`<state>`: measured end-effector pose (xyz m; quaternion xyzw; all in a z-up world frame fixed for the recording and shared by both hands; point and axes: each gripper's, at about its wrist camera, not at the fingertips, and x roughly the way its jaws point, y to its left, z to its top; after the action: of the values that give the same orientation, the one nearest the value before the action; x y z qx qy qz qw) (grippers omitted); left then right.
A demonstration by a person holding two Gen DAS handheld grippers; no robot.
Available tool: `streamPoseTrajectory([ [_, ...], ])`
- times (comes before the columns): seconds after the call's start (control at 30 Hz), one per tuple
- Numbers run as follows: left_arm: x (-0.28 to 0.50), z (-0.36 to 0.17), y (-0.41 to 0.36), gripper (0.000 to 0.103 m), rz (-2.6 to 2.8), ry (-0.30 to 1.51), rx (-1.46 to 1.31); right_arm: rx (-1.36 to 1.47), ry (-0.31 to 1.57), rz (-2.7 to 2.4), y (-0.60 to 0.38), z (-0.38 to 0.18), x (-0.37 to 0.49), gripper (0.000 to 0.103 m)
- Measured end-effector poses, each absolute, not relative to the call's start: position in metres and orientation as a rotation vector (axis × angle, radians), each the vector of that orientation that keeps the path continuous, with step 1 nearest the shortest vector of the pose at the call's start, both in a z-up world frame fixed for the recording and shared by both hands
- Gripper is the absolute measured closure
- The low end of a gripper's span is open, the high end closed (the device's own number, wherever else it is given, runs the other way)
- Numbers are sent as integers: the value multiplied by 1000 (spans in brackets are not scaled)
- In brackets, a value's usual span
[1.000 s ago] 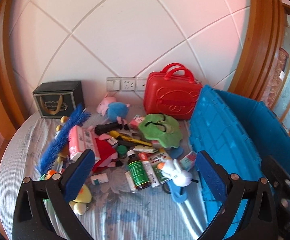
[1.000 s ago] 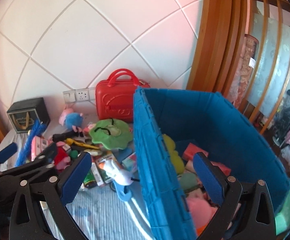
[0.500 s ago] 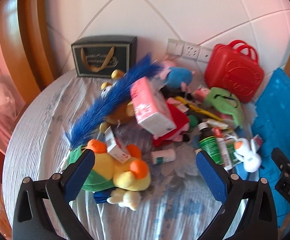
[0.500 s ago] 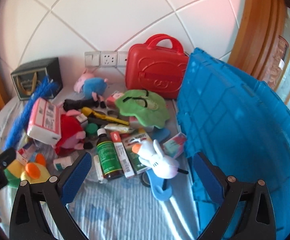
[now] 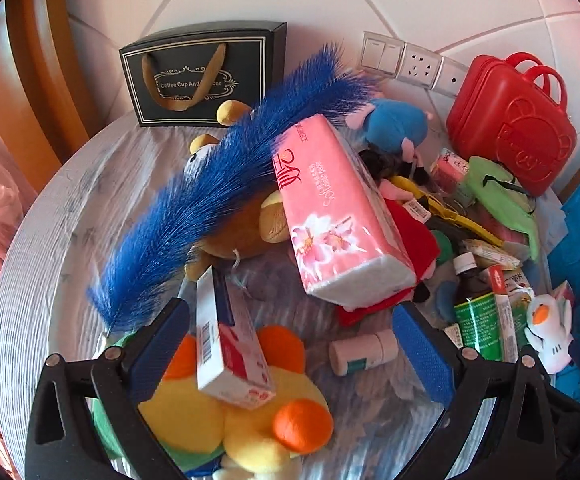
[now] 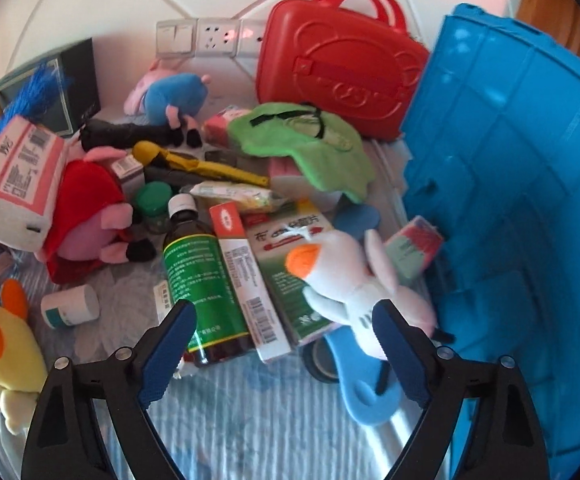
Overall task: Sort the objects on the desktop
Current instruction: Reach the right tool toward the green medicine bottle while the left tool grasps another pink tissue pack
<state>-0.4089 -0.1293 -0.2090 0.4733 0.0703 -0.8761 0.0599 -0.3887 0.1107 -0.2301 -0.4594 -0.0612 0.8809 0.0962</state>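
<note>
A pile of objects covers the round table. My left gripper point(image 5: 290, 344) is open above a yellow plush duck point(image 5: 229, 412) with a red-and-white box point(image 5: 225, 344) lying on it; a small white bottle point(image 5: 364, 352) lies between its fingers. A pink tissue pack point(image 5: 338, 208) and a blue feather duster point(image 5: 217, 188) lie beyond. My right gripper point(image 6: 285, 348) is open over a green-labelled brown bottle point(image 6: 201, 276), a slim red-white box point(image 6: 245, 276) and a white plush duck point(image 6: 342, 276). Neither gripper holds anything.
A blue crate point(image 6: 522, 208) stands at the right. A red toy suitcase point(image 6: 338, 68) and a black gift box point(image 5: 201, 76) stand at the wall. A blue pig plush point(image 6: 173, 96), a red pig plush point(image 6: 89, 220), a green cloth point(image 6: 310, 148) and a yellow knife point(image 6: 205, 166) lie in the pile.
Both grippers have swung left from the blue crate and come down closer over the pile. Both stay open and empty.
</note>
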Motion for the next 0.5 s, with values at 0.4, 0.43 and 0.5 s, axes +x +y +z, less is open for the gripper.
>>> streamPoseTrajectory([
  [0.4,-432,-234,-123,0,-2649,174,1485,-1602,-210,2602,94,-288,-439,13],
  [0.43,-433,-235,-124,0,-2648,174,1488,-1611,-227,2592,91,-291,-441,13],
  [0.5,-437,-237,-122,0,-2639,180,1504,-1600,-234,2581,88,-293,-446,13],
])
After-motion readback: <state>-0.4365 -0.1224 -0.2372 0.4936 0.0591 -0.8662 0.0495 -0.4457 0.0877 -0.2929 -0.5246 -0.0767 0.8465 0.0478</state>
